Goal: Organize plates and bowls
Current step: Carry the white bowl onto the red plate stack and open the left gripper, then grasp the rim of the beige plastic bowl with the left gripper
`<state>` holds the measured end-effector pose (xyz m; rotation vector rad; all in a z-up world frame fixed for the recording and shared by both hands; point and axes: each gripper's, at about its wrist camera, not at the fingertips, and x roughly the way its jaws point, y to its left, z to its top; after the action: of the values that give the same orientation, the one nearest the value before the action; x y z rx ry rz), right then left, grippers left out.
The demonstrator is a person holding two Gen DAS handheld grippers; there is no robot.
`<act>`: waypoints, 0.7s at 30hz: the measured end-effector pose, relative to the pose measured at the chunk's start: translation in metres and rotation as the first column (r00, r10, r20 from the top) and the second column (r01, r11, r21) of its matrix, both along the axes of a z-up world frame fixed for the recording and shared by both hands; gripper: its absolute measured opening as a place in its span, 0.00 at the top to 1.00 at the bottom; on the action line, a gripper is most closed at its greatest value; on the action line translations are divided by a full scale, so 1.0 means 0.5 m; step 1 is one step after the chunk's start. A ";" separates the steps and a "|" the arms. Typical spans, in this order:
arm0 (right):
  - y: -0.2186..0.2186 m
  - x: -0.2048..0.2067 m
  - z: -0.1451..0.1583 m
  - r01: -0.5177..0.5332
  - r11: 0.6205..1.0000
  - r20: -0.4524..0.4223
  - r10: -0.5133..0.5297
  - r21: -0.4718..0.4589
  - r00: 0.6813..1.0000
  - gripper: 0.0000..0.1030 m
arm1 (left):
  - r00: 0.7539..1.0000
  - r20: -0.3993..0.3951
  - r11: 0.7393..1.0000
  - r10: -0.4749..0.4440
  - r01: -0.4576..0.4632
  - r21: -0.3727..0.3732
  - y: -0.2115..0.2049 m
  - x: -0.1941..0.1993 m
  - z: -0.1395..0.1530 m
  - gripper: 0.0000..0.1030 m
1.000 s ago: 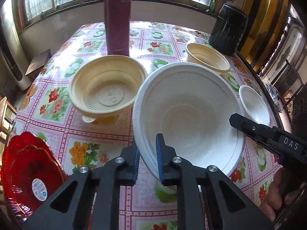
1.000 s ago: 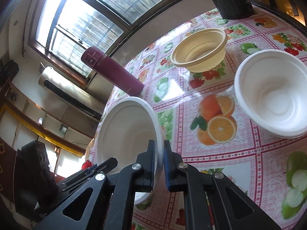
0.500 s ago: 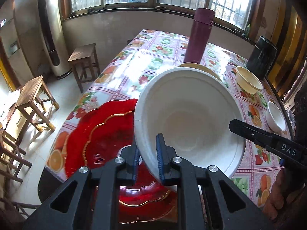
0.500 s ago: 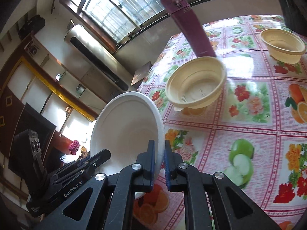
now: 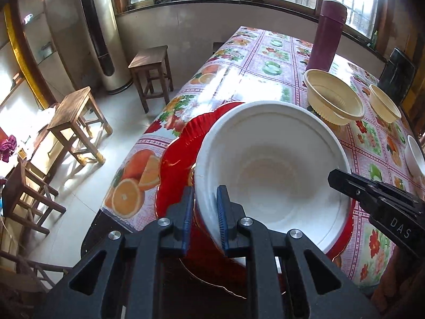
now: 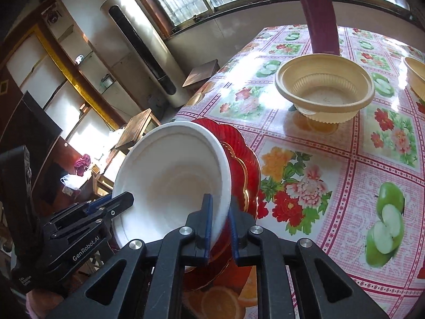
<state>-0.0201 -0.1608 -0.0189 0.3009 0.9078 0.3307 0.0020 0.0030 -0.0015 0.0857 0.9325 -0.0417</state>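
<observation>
Left wrist view: left gripper (image 5: 204, 212) jaws opening astride the white bowl (image 5: 276, 175) rim, bowl over the red plate (image 5: 180, 154) at the table's (image 5: 265, 61) near corner, right gripper (image 5: 338, 179) at the far rim; right wrist view: right gripper (image 6: 219, 222) jaws opening around the bowl (image 6: 170, 180) rim, red plate (image 6: 245, 159) just behind, beige bowl (image 6: 325, 90) well apart.

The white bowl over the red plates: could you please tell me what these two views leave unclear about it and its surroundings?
- Whether the white bowl rests on the red plates or hangs above them: its body hides the underside in both views.
- How many red plates are stacked: bowl and right tool cover most of them.
- Left tool and right tool jaws are opening around the rim; remaining pad contact is unclear.
- Small white bowl: cut off by the left view's edge.
</observation>
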 end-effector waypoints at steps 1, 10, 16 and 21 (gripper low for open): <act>0.002 -0.003 0.002 0.000 1.000 0.005 0.000 -0.011 1.000 0.82 | 1.000 0.022 0.999 0.014 -0.014 0.031 0.001 -0.002 0.005 0.74; -0.095 -0.040 0.045 0.087 0.996 0.146 -0.091 0.032 0.985 0.50 | 0.944 0.326 0.976 0.061 -0.125 0.180 -0.009 -0.059 0.096 0.19; -0.199 -0.052 0.043 0.210 0.977 0.178 -0.211 0.025 0.961 0.48 | 0.954 0.277 0.990 -0.118 0.090 0.109 -0.125 -0.064 0.115 0.19; -0.323 -0.072 0.051 0.320 0.944 0.200 -0.330 0.080 0.923 0.40 | 0.955 0.160 0.967 -0.251 0.239 0.090 -0.240 -0.050 0.091 0.19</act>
<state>-0.0560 -0.3222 0.0065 0.4447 0.6276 0.0727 -0.0230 -0.1169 0.0442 0.2660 0.7484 -0.2287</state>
